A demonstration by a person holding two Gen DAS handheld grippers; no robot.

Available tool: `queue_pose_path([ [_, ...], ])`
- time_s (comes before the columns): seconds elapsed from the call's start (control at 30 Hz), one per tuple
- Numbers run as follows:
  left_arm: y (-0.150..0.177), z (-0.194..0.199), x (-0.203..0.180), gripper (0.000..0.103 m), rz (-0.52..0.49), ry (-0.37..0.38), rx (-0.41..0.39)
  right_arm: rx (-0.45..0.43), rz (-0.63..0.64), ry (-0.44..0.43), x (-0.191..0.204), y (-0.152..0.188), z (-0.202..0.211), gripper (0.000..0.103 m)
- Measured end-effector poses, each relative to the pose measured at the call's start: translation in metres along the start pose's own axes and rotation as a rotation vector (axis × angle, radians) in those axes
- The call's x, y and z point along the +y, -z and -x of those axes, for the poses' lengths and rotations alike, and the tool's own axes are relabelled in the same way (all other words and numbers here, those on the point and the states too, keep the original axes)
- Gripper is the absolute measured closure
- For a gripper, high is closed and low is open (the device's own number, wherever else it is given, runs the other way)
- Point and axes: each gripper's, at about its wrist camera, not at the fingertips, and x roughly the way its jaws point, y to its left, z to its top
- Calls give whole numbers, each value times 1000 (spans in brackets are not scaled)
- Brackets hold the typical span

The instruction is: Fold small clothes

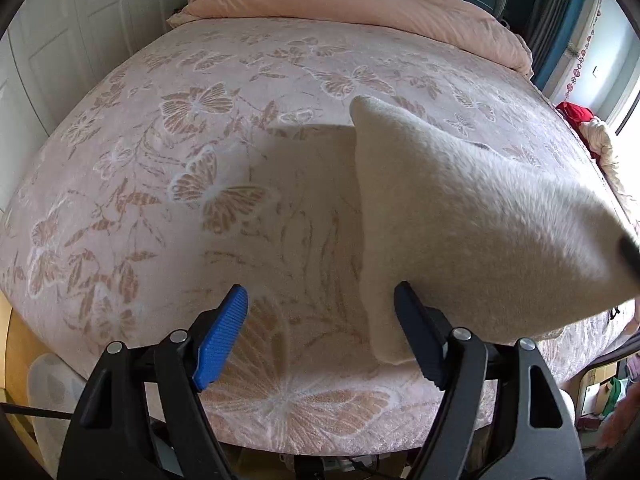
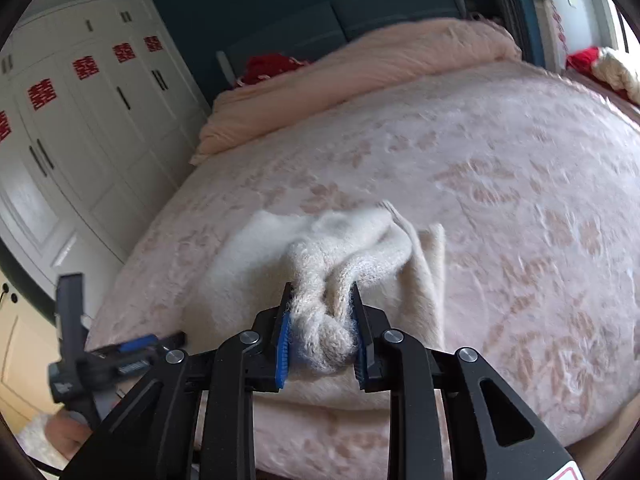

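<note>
Clamping a bunched fold of the cream knit (image 2: 344, 264), the right tongs (image 2: 320, 320) hold it lifted just above the bed (image 2: 520, 200), the rest trailing down onto the butterfly cover. The left tongs (image 1: 320, 336) gape wide with nothing between them, the raised knit (image 1: 460, 216) hanging just beside their black finger. A folded pink quilt (image 1: 360, 4) lies at the bed's far end.

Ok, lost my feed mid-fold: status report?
Left hand-held gripper open, holding nothing. Right hand-held gripper shut on cream knit garment, bunched, lifted over the bed. Nothing in the way.
</note>
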Motion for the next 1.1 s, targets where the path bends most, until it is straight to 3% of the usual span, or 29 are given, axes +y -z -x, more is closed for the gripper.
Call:
queue_pose_path([
  [0.1, 2, -7, -3, 30, 16, 14, 26, 179, -139, -31, -50, 37, -50, 74],
  [0.17, 3, -10, -2, 30, 37, 30, 43, 164, -226, -116, -61, 43, -48, 66],
  [0.23, 2, -9, 1, 30, 57, 61, 42, 138, -247, -140, -60, 32, -39, 58],
  [0.3, -1, -8, 5, 30, 88, 91, 44, 112, -222, -127, -55, 13, -32, 46],
  [0.37, -6, -9, 7, 30, 127, 121, 49, 103, -169, -108, -47, -5, -34, 42],
  [0.6, -13, -14, -4, 29, 108, 114, 41, 177, -63, -8, -24, -29, -89, 41],
  [0.73, -16, -19, -5, 28, 110, 106, 48, 213, -34, 9, -13, -32, -118, 50],
  [0.8, -17, -20, -3, 27, 111, 101, 46, 214, -9, 17, -8, -33, -121, 69],
  [0.9, -17, -23, -1, 23, 121, 93, 48, 211, 22, 26, -2, -35, -121, 81],
  [1.1, -17, -26, -3, 23, 116, 83, 44, 204, 70, 56, 9, -34, -117, 85],
])
